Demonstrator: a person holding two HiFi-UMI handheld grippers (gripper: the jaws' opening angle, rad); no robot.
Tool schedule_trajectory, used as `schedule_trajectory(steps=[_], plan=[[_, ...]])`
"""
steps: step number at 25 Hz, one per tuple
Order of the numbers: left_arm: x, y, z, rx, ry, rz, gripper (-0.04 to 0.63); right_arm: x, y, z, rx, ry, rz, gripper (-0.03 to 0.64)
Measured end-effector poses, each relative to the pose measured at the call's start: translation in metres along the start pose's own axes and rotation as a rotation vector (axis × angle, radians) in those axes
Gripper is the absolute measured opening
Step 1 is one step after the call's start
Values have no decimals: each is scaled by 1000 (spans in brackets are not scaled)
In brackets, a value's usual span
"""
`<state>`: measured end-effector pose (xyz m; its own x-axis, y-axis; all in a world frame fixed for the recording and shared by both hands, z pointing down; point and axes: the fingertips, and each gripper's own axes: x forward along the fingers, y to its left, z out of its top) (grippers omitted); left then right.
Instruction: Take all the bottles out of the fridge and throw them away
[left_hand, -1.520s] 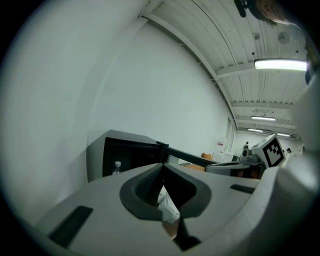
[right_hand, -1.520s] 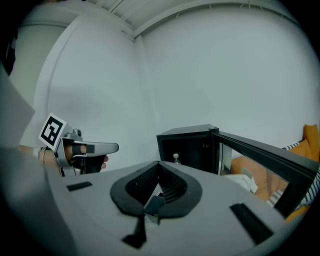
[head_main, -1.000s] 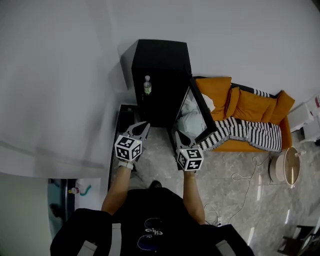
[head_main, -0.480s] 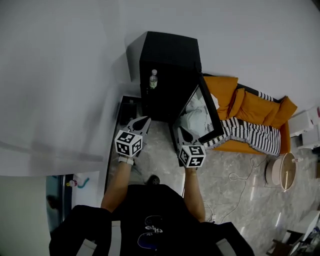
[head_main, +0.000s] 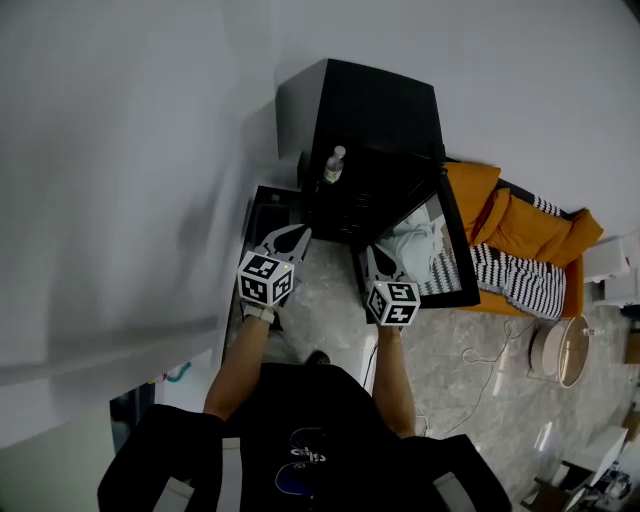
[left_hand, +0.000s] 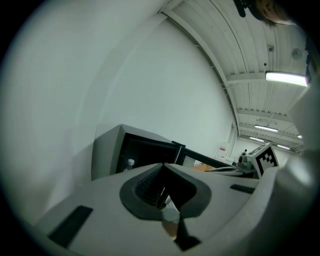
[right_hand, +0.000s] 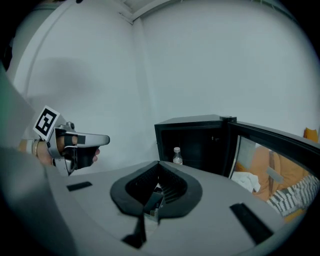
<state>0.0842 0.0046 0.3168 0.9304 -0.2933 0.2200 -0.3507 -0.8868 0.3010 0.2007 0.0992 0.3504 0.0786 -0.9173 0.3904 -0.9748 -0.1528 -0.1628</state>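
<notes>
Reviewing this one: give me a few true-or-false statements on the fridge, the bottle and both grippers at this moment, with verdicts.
1. The fridge door stands open. True.
2. A bottle stands inside the fridge. True.
3. The right gripper holds a bottle. False: its jaws are together with nothing between them.
4. The left gripper has its jaws wide apart. False: they are together and empty.
5. The sofa beside the fridge is blue. False: it is orange.
</notes>
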Motion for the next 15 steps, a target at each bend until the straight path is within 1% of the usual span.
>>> schedule_trajectory(steps=[3,6,9,12,15], plan=[[9,27,13,-1,-2,-22,2,39,5,6,-12,20,-20,8],[17,47,24,6,-13,-40,2,76,7,10,-50,41,-42,8],[24,59,28,22,-11,-58,2,110,3,18,-96,29,-49,9],[34,69,29,37,-12,-49,2,145,-9,25,-123,13,-43,9],[45,79,24,37,-19,-16,2,180,-23,23,-174,22,-17,9]])
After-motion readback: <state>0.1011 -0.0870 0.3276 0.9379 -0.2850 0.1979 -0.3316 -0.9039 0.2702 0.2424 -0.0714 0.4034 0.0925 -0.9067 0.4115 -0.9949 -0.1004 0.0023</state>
